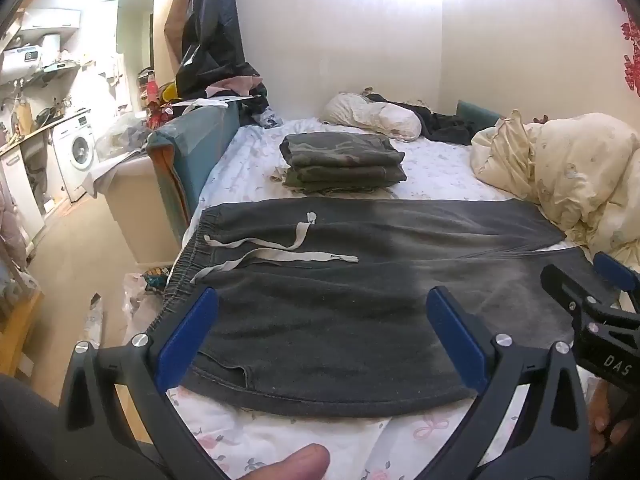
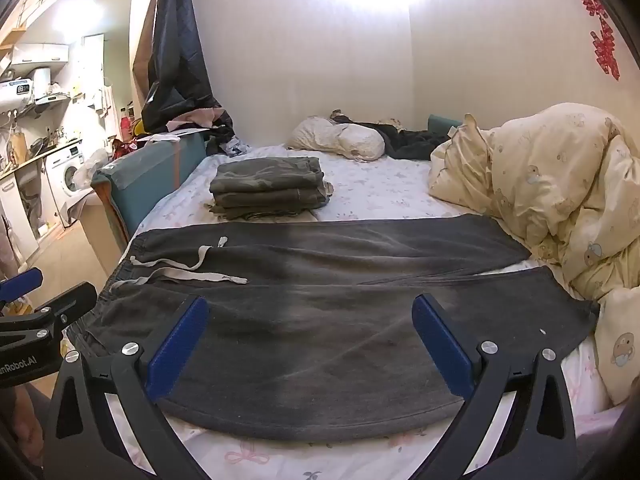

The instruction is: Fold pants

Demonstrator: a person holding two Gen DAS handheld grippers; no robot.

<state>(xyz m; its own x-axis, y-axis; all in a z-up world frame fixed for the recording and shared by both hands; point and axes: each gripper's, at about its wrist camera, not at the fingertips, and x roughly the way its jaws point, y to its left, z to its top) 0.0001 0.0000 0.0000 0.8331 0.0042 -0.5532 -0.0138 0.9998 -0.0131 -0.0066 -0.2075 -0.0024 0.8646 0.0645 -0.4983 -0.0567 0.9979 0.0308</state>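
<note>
Guessing these dark grey fleece drawstring sweatpants (image 1: 360, 300), spread flat across the floral bedsheet (image 2: 248, 456), are soft and floppy; left gripper (image 1: 320, 332) and right gripper (image 2: 308, 344) both gape empty, so pinch the near waistband and hem

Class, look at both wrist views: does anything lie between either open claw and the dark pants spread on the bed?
Nothing visible does. The left claw and right claw both hang open directly over the pants, with only the drawstring lying on the fabric farther back.

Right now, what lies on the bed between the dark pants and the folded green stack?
Only a bare strip of floral sheet separates the dark pants from the folded green stack, seen in both wrist views.
</note>
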